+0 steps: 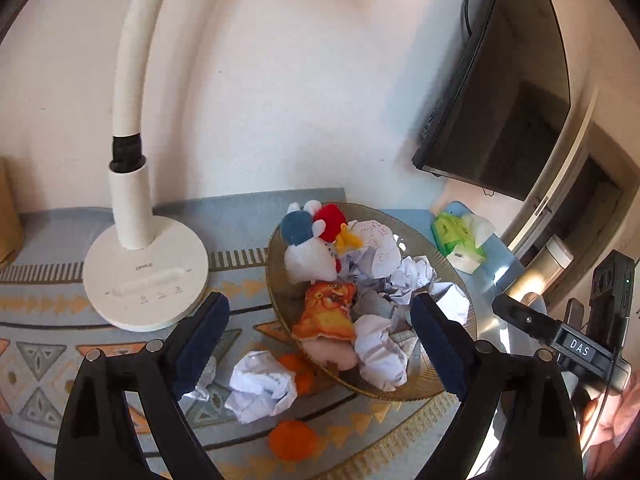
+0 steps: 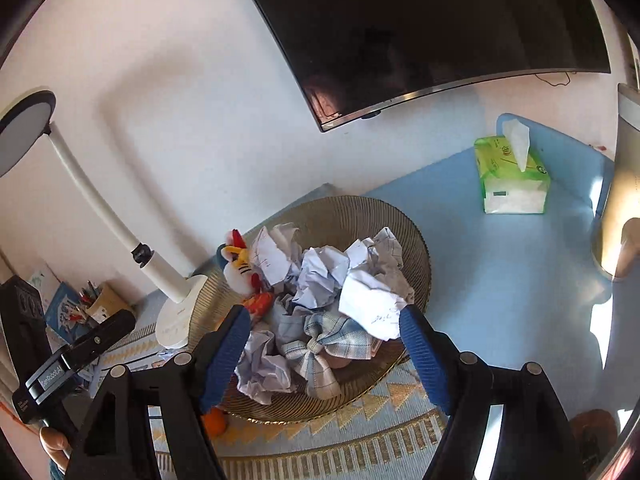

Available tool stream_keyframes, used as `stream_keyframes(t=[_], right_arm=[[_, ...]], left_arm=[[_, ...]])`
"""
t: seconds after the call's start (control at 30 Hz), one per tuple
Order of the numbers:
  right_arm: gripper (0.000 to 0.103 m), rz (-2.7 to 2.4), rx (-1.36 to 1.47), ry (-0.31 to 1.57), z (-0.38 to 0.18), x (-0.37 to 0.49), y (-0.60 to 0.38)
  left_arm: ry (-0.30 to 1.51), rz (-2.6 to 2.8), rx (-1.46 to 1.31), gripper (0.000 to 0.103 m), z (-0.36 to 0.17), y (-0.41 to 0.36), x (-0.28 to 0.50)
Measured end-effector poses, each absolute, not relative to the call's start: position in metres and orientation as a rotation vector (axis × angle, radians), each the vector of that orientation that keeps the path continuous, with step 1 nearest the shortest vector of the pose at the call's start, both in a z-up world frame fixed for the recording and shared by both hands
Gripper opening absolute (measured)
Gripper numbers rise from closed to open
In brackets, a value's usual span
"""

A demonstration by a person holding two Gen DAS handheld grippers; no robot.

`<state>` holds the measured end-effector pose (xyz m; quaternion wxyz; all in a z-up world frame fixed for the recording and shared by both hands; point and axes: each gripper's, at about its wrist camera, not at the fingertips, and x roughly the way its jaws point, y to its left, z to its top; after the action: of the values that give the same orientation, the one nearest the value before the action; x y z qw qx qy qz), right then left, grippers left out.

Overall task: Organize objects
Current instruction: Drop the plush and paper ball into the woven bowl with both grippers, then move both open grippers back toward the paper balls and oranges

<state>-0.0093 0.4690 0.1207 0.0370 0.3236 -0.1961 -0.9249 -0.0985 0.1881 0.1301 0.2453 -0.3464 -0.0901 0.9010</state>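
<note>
A round woven basket (image 1: 280, 280) (image 2: 416, 248) holds several crumpled paper balls (image 1: 380, 352) (image 2: 320, 276), a plush chicken (image 1: 312, 248) (image 2: 240, 268), an orange plush toy (image 1: 328, 312) and a plaid cloth bow (image 2: 320, 344). A loose paper ball (image 1: 260, 388) and orange soft pieces (image 1: 290, 440) lie on the patterned mat in front of the basket. My left gripper (image 1: 320, 344) is open, above the basket's near rim and the loose paper. My right gripper (image 2: 324, 356) is open over the basket's near side, empty.
A white desk lamp (image 1: 144, 272) (image 2: 176, 312) stands left of the basket. A green tissue pack (image 1: 460, 236) (image 2: 512, 176) lies on the blue surface to the right. A dark monitor (image 1: 500, 100) (image 2: 420, 28) hangs behind. A pencil cup (image 2: 104, 300) is far left.
</note>
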Motion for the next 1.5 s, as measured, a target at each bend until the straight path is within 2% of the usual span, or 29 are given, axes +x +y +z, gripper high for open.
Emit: stream_keyframes(t=[0.07,0.13,0.17,0.37,0.47,0.7,0.8,0.93,1.17,1.4,1.5], right_arm=[[0.078,-2.796,0.956,-0.564,0.126,0.008,0.448],[0.089,-2.755,0.916,-0.515,0.124,0.028,0.424],[0.093,-2.738,0.894,-0.489,0.120,0.038,0.411],[0.094,-2.768,0.873,-0.225,0.069,0.062,0.342],[0.094,-2.794,0.902,-0.175,0.045,0.061,0.331],[0.094,-2.832,1.045,0.001,0.028,0.046,0.313],[0.094,-2.845,1.047,-0.009,0.027,0.046,0.316],[0.099,-2.851,1.065,-0.076,0.026,0.044,0.325],[0.100,-2.833,1.203,-0.084,0.018,0.033,0.326],[0.100,-2.770,1.184,-0.036,0.018,0.039,0.316],[0.100,-2.641,1.203,-0.133,0.021,0.034,0.316]], left_arm=[[-0.270,2.500,-0.938,0.093,0.134,0.159,-0.076],[-0.286,2.569,-0.931,0.103,0.133,0.131,-0.048],[-0.289,2.616,-0.920,0.102,0.130,0.117,-0.034],[-0.315,2.751,-1.059,0.102,0.070,0.055,0.012],[-0.374,2.781,-1.104,0.102,0.042,0.035,0.018],[-0.442,2.824,-1.054,0.102,0.040,0.025,0.028],[-0.443,2.830,-1.045,0.102,0.040,0.024,0.029],[-0.441,2.816,-1.057,0.102,0.038,0.024,0.029],[-0.481,2.833,-1.058,0.102,0.038,0.018,0.035],[-0.503,2.764,-1.238,0.102,0.026,0.019,0.016],[-0.589,2.618,-1.276,0.102,0.029,0.022,-0.003]])
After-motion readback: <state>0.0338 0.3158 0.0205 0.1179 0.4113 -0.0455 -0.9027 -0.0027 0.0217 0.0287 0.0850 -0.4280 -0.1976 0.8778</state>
